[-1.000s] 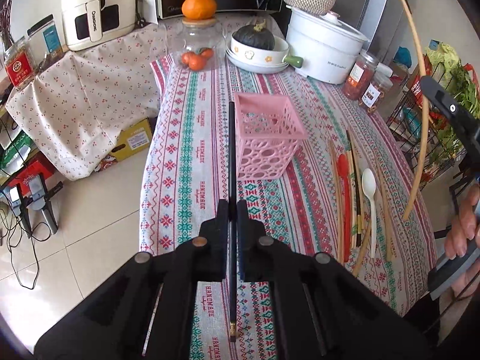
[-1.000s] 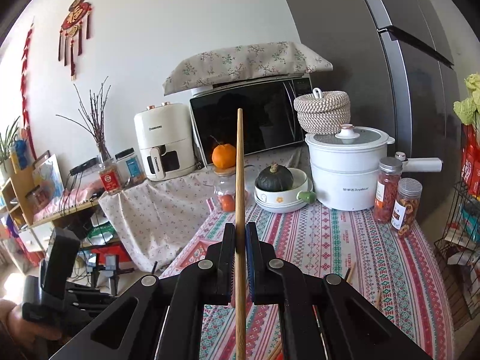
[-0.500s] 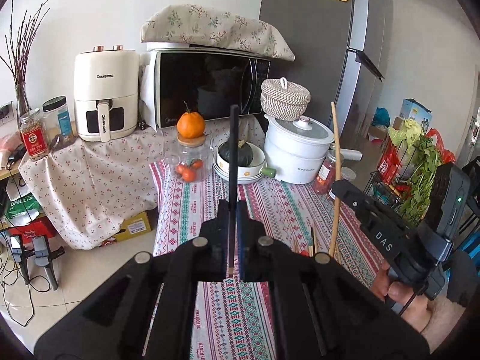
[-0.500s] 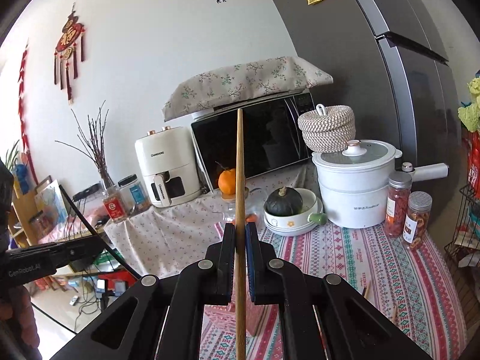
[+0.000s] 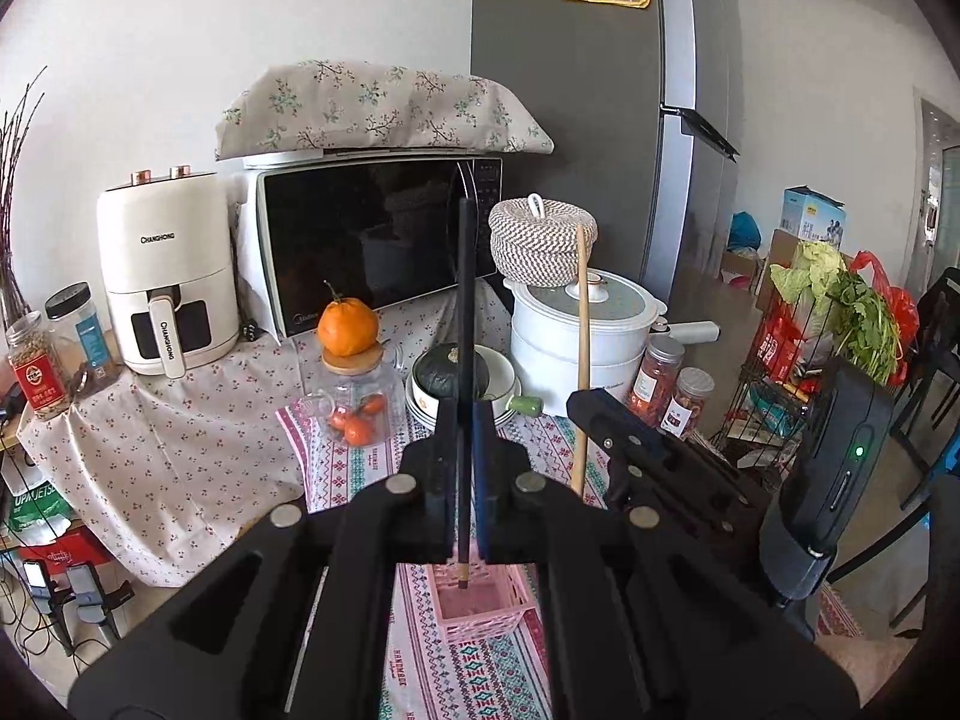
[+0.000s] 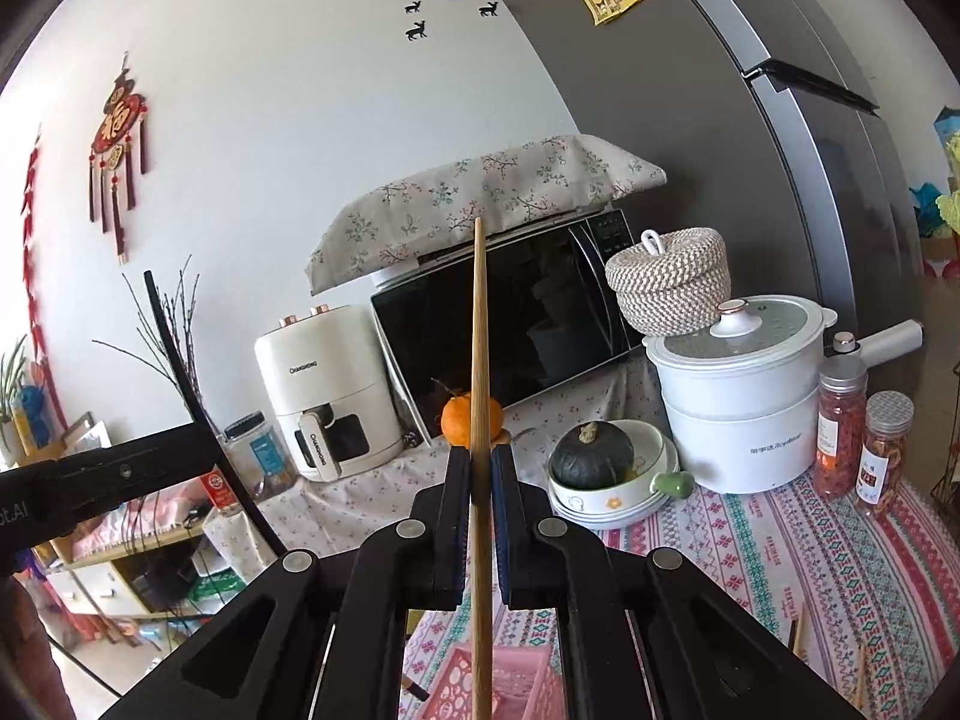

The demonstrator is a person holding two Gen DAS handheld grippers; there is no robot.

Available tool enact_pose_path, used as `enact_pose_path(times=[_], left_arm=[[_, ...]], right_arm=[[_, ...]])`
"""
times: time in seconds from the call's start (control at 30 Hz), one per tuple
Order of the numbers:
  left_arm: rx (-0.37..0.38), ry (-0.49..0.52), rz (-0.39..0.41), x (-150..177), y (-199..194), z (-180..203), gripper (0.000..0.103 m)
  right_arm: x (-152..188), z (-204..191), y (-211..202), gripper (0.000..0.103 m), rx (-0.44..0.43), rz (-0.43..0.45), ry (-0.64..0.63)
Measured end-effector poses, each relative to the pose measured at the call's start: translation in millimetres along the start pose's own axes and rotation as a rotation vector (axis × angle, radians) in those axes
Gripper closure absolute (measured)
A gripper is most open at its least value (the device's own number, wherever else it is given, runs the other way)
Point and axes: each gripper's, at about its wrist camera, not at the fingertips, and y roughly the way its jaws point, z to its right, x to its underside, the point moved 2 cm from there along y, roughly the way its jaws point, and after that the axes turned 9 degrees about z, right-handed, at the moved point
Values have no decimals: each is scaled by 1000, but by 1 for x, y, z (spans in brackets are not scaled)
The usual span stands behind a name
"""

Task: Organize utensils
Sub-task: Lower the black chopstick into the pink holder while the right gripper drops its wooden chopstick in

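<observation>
The left hand-held gripper (image 5: 465,420) clamps a black chopstick (image 5: 465,312) upright over the pink basket (image 5: 480,606). The right hand-held gripper (image 6: 480,468) pinches a wooden chopstick (image 6: 479,360).

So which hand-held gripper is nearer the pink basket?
Left, by a little. Its black chopstick hangs tip-down right over the pink basket; the right hand-held gripper holds its wooden chopstick just beside it.

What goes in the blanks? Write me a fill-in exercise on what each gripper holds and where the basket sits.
1. The left gripper is shut on a ____ chopstick.
2. The right gripper is shut on a ____ chopstick.
3. Under the left gripper stands a pink ____.

Missing words: black; wooden; basket
</observation>
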Motion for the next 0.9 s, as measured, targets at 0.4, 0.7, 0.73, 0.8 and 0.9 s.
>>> enact_pose_path(times=[0.4,0.7,0.73,0.8,0.9], left_arm=[[63,-88,-182,39,65,-19,98],[57,-183,-232,52,87,-34,87],[51,-190,-225,52,87,-35,80],[37,-201,-215,50,85,-37,68],[20,-235,-207,48,80,-43,49]], right_arm=[[61,13,38,96,64,-20,13],[86,29,36,94,69,-99,48],[84,30,34,93,69,-102,53],[78,31,31,89,70,-102,52],[66,33,23,79,70,-97,41]])
